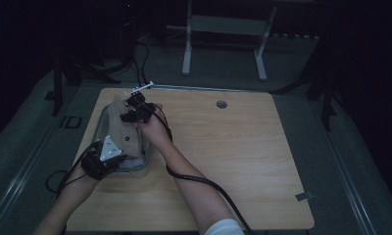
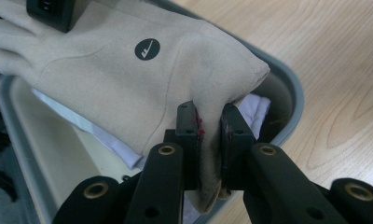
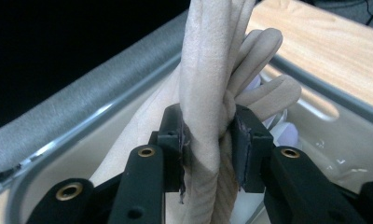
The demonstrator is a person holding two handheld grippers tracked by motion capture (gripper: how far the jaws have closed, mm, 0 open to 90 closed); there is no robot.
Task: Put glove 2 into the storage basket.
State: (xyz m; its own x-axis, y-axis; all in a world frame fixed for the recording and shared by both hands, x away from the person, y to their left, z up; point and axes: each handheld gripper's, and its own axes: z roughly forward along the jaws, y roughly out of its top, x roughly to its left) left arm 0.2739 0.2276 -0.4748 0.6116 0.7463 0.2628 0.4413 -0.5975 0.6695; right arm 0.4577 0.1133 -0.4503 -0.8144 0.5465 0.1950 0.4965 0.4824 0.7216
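A beige glove with a round black logo is stretched over a grey tub at the table's left side. My left gripper is shut on the glove's cuff edge at the near end of the tub. My right gripper is shut on the glove's bunched fingers at the tub's far end. In the high view the left gripper sits near the front of the tub and the right gripper at its back.
White cloth lies inside the tub under the glove. The tub's rim borders bare wooden table to the right. A round cable hole sits near the table's back edge. A white stand is on the floor beyond.
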